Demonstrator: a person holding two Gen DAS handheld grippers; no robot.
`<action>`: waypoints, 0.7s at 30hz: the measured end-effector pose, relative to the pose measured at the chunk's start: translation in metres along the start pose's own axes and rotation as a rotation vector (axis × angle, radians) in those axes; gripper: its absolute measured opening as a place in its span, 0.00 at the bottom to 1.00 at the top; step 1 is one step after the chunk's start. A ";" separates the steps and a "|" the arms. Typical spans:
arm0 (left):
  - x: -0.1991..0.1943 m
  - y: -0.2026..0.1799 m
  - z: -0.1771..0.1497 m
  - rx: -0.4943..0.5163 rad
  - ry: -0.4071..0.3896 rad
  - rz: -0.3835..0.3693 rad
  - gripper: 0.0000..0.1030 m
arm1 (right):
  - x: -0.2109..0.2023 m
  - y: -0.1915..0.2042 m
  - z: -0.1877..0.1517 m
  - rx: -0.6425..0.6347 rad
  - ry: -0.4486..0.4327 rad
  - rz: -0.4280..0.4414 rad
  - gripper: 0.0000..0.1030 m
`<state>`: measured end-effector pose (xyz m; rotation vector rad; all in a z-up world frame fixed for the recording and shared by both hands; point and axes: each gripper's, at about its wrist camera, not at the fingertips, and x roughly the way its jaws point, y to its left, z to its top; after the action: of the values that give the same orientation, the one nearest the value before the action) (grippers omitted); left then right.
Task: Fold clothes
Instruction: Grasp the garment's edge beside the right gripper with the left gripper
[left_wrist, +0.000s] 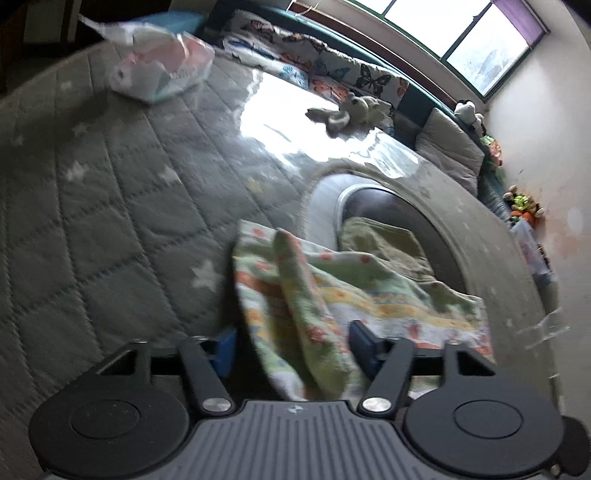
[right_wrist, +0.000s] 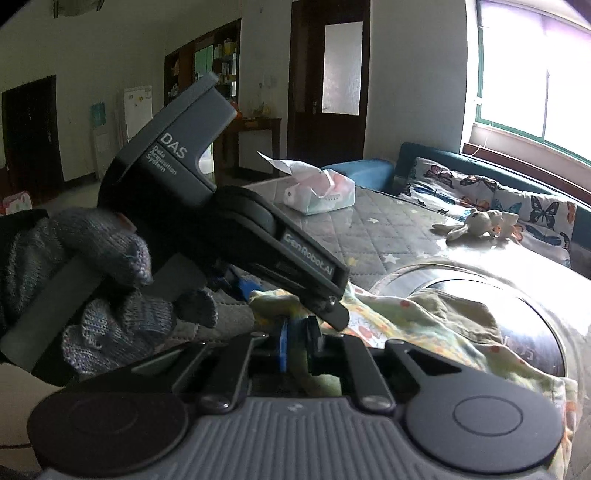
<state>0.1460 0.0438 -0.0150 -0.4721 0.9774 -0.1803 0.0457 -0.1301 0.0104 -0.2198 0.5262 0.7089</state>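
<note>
Lying crumpled on the quilted star-print bed cover (left_wrist: 110, 206), the floral patterned garment (left_wrist: 332, 295) spreads partly over a round dark tray (left_wrist: 399, 210) with a pale rim. In our left wrist view a fold of it rises between the blue-padded fingers (left_wrist: 360, 345) of our left gripper (left_wrist: 291, 347), which stand wide apart, released, with cloth lying between them but not pinched. In our right wrist view, our right gripper (right_wrist: 297, 343) has its blue pads drawn close together on an edge of the same garment (right_wrist: 424, 325), grasping the cloth.

Our left gripper (right_wrist: 229, 221) crosses directly in front of the right camera, its grey body lettered "DAS" and "GenRobot.AI", tilted downward so its tip sits over the garment near the right fingers; it blocks much of our view of the cloth's near end. A grey knit-gloved left hand (right_wrist: 99, 280) wraps around its handle.

Farther out on the bed cover we see a plastic bag (right_wrist: 319, 192) holding pink and white items, and a pale plush rabbit (right_wrist: 476, 221) lying near the butterfly-print cushions (right_wrist: 491, 199) along the teal sofa back (right_wrist: 436, 155). A bright window (right_wrist: 535, 74) sits above, glare washing the cover. Dark wooden doors (right_wrist: 328, 74) stand behind.
</note>
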 end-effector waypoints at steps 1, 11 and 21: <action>0.001 0.000 -0.001 -0.015 0.008 -0.013 0.47 | -0.002 0.000 0.000 0.003 -0.004 0.003 0.08; 0.006 0.005 -0.005 -0.039 0.022 -0.041 0.13 | -0.009 -0.006 -0.001 0.021 -0.014 0.006 0.06; 0.006 -0.002 -0.005 0.044 0.011 -0.022 0.13 | -0.026 -0.096 -0.032 0.185 0.070 -0.292 0.24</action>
<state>0.1458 0.0379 -0.0209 -0.4422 0.9774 -0.2245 0.0806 -0.2274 -0.0014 -0.1443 0.6086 0.3664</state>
